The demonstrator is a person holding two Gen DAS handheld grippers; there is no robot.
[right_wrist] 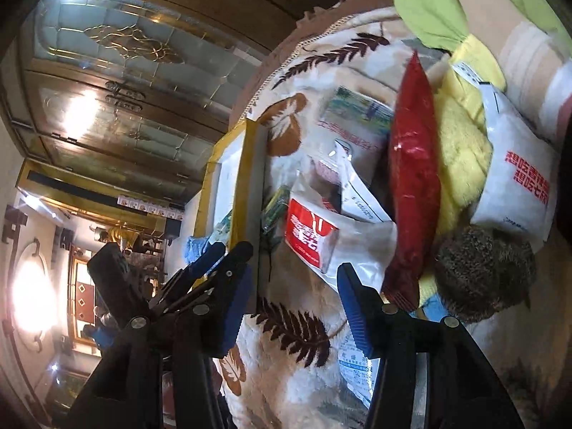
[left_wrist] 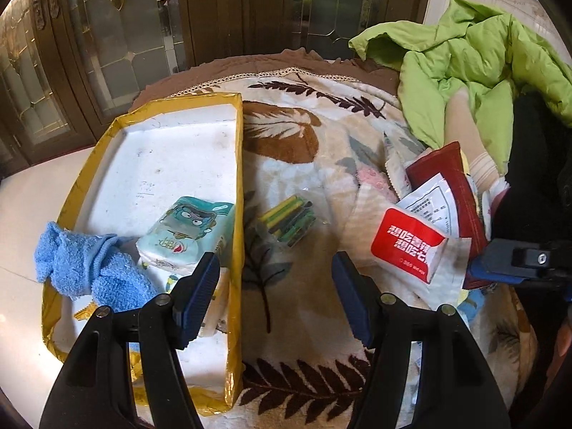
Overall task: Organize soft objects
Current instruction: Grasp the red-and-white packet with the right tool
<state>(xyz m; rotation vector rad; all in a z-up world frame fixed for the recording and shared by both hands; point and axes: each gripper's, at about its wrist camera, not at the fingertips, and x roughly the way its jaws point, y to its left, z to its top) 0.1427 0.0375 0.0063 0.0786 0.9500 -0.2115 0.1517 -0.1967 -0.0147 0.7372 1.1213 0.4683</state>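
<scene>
Left gripper [left_wrist: 275, 300] level over tray [left_wrist: 238, 164] edge, fingers wide, empty. Right gripper [right_wrist: 291, 307] tilted, fingers wide, empty.

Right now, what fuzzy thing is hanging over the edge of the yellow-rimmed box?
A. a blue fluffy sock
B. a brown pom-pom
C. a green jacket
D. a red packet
A: the blue fluffy sock drapes over the left rim of the yellow-rimmed box, beside the cartoon tissue pack inside it.
</scene>
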